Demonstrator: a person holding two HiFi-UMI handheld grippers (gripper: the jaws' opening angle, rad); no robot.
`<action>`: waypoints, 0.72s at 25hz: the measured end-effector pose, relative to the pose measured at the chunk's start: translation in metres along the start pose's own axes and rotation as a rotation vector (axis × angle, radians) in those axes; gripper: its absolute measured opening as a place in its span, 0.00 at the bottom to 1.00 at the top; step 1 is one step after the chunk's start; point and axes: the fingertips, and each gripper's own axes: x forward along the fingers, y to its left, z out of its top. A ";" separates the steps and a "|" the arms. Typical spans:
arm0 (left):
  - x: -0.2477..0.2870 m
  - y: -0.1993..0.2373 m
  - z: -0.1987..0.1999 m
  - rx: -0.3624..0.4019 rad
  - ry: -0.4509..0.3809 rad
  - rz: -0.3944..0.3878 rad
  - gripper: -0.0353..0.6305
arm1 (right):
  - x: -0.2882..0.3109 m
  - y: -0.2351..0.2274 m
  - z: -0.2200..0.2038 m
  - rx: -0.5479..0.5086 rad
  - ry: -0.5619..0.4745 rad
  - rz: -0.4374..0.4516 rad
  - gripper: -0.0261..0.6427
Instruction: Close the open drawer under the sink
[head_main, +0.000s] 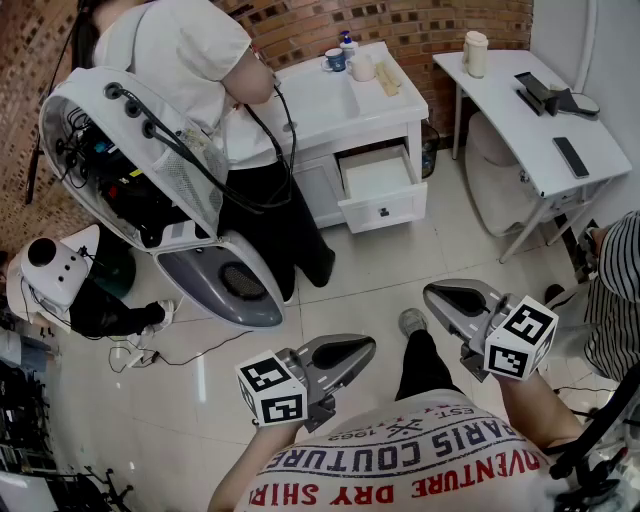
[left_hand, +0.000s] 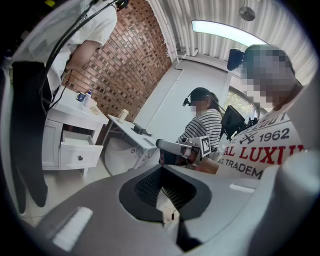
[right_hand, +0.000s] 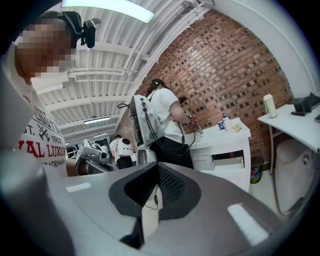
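Observation:
The white sink cabinet (head_main: 340, 105) stands against the brick wall at the far end of the room. Its lower right drawer (head_main: 380, 190) is pulled out and looks empty. The drawer also shows in the left gripper view (left_hand: 77, 152) and the right gripper view (right_hand: 227, 164). My left gripper (head_main: 355, 350) and right gripper (head_main: 445, 297) hover low in front of my body, well short of the cabinet. In each gripper view the jaws (left_hand: 162, 189) (right_hand: 154, 192) stand together with nothing between them.
A person in a white shirt (head_main: 215, 60) stands at the cabinet's left half with a large white shell device (head_main: 130, 150) on cables. A white table (head_main: 545, 120) stands to the right. A person in a striped shirt (head_main: 615, 290) is at the right edge.

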 end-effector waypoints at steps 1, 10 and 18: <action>0.009 0.014 0.005 -0.004 -0.001 0.003 0.03 | 0.007 -0.020 0.001 0.004 0.001 -0.008 0.05; 0.096 0.148 0.062 -0.066 0.034 0.015 0.03 | 0.081 -0.198 0.011 -0.008 0.091 -0.089 0.05; 0.145 0.244 0.090 -0.154 0.106 0.036 0.03 | 0.139 -0.330 -0.043 -0.047 0.263 -0.210 0.05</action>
